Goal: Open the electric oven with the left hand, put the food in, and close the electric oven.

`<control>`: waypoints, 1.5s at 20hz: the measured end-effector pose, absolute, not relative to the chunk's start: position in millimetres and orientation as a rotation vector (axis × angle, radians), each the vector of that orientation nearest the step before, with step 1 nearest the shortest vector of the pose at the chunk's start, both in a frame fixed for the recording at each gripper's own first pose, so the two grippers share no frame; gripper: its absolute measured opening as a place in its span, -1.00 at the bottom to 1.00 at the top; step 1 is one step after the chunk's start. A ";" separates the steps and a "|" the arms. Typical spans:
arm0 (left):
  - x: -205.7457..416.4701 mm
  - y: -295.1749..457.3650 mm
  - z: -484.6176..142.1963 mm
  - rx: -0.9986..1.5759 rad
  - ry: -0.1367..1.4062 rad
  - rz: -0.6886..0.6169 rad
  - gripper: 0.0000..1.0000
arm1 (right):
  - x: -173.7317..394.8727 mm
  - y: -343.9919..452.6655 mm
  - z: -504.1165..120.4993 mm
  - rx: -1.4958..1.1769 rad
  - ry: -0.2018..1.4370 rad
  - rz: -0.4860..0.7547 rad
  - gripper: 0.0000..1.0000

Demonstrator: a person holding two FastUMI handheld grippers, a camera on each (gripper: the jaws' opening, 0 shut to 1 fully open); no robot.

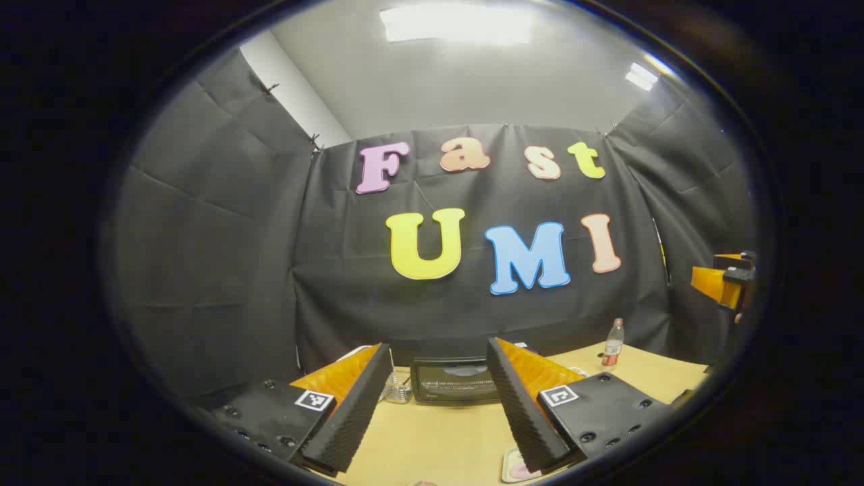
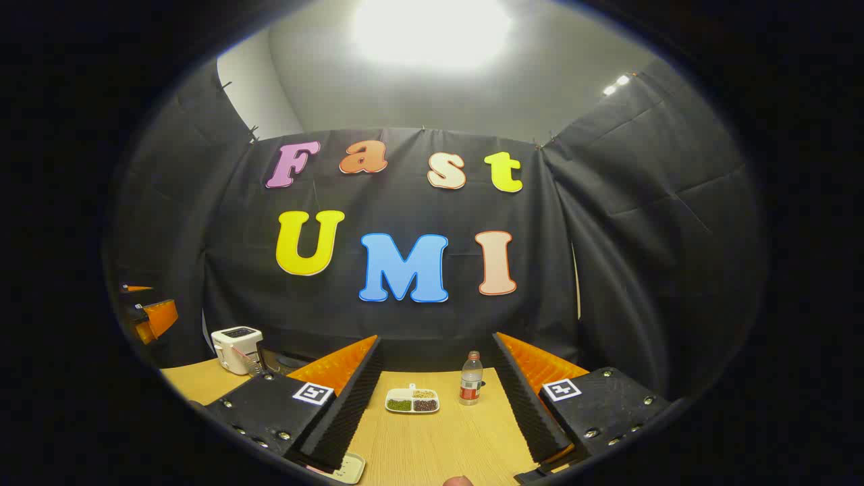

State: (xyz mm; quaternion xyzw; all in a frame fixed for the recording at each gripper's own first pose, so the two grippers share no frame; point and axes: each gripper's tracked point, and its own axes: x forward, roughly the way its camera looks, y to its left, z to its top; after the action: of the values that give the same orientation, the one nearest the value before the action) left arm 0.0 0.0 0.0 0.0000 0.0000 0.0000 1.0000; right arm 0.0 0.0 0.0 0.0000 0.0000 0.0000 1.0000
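Bright ceiling panel [image 1: 457, 23] up top in the left gripper view, sharp-edged; in the right gripper view the ceiling light [image 2: 432, 30] blows out to a white glare. Booth below sits dim, worktop [image 2: 439, 439] warmly lit and crisp. Fisheye bends the edges hard, and the rim goes soft and dark.

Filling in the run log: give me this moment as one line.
stage: start | oven: door closed, untouched | left hand-held gripper: open, empty, facing oven | right hand-held gripper: open, empty | table: divided dish, bottle
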 end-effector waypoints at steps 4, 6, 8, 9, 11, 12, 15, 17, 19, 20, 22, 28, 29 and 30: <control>0.2 -5.5 2.0 0.010 -0.004 0.011 0.82 | 6.6 -7.0 -6.3 0.005 0.012 -0.001 0.94; 1.7 -9.6 3.4 0.010 -0.005 0.014 0.94 | 9.2 -9.1 -6.0 0.004 0.008 0.002 0.94; 2.4 -14.1 4.0 0.014 -0.006 0.018 0.91 | 11.5 -12.8 -5.3 -0.009 -0.001 0.006 0.94; 2.5 -16.6 3.4 0.017 -0.005 0.021 1.00 | 12.3 -13.3 -6.4 -0.014 -0.003 0.012 0.94; 4.0 -21.9 3.2 0.014 -0.004 0.027 1.00 | 14.6 -16.3 -7.7 -0.022 -0.005 0.022 0.94; 4.2 -25.3 3.3 0.013 -0.003 0.029 1.00 | 15.6 -18.1 -8.4 -0.023 -0.005 0.026 0.94; 6.0 -36.4 1.5 0.017 0.000 0.027 1.00 | 18.2 -22.0 -13.4 -0.015 -0.001 0.048 0.94; 12.6 -40.7 1.2 0.024 -0.006 0.027 0.91 | 20.0 -22.3 -12.1 -0.020 -0.025 0.072 0.94; 27.0 -40.9 1.9 0.046 -0.008 0.035 0.91 | 24.0 -28.1 -17.4 -0.030 -0.022 0.060 0.94; 37.1 -42.9 2.8 0.047 -0.008 0.028 0.91 | 24.4 -24.5 -19.4 -0.022 -0.018 0.069 0.94; 59.7 -43.6 5.8 0.049 -0.018 0.024 0.91 | 28.6 -19.4 -17.0 -0.023 -0.031 0.070 0.94; 142.2 -49.0 -15.3 0.022 -0.011 -0.032 1.00 | 53.3 -15.9 -19.2 0.004 -0.030 -0.004 0.94; 156.9 -50.2 -20.5 0.020 -0.009 -0.038 0.95 | 59.0 -13.1 -20.7 -0.001 -0.031 -0.013 0.94; 170.0 -52.1 -28.3 0.016 0.000 -0.047 0.91 | 64.0 -12.5 -23.2 -0.010 -0.024 -0.027 0.94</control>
State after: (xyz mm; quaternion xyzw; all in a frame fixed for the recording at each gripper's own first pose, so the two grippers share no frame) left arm 170.0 -52.1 -28.3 0.0080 0.0002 -0.0235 0.9997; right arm 64.0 -12.5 -23.2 -0.0052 -0.0120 -0.0135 0.9998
